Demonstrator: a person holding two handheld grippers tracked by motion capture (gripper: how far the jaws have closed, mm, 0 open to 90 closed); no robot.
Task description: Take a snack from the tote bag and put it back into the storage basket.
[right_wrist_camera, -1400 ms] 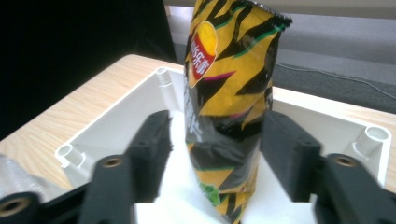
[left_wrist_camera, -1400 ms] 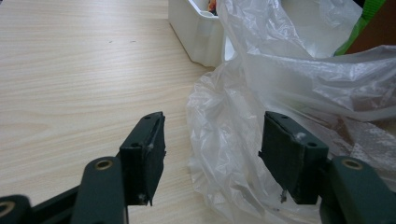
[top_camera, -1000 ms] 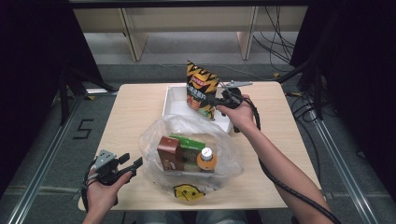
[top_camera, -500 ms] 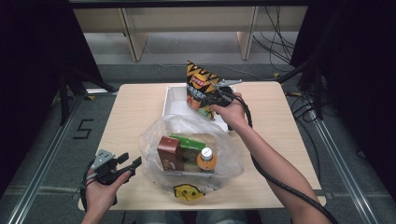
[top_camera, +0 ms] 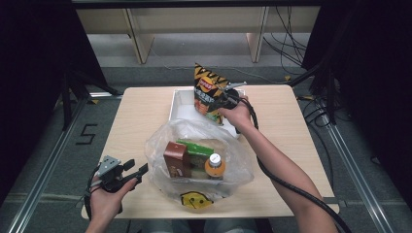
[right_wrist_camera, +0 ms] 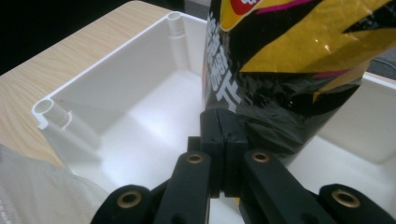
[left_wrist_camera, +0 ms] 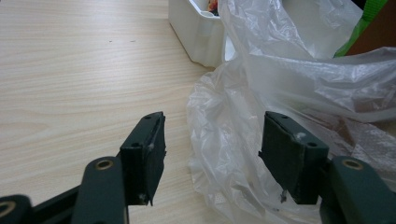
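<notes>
A: Start at the right gripper (right_wrist_camera: 223, 154). How do its jaws stand?

B: Pressed together on the lower edge of the chip bag (right_wrist_camera: 289, 70). In the right gripper view the black and gold foil is pinched between them, with no gap to see.

A: And where is that bag?

B: Held upright over the white bin (right_wrist_camera: 140, 116), its bottom above the bin's bare floor. From the high view the chip bag (top_camera: 208, 92) stands at the far middle of the bench (top_camera: 141, 116), with the right gripper (top_camera: 224, 100) at its lower right side and the bin (top_camera: 180, 102) under it.

A: The left gripper?

B: Its jaws are spread wide with nothing between them. In the left gripper view the left gripper (left_wrist_camera: 210, 144) points at the crumpled edge of the plastic bag (left_wrist_camera: 289, 84), whose film lies just beyond the jaw on the right of that view; whether it touches I cannot tell. In the high view the left gripper (top_camera: 136, 170) sits at the near left corner of the bench, just beside the plastic bag (top_camera: 233, 160).

A: What is in the plastic bag?

B: A brown carton (top_camera: 177, 159), a green packet (top_camera: 197, 147) and a bottle (top_camera: 214, 165) with an orange label. A yellow print (top_camera: 196, 200) shows at its near edge.
</notes>
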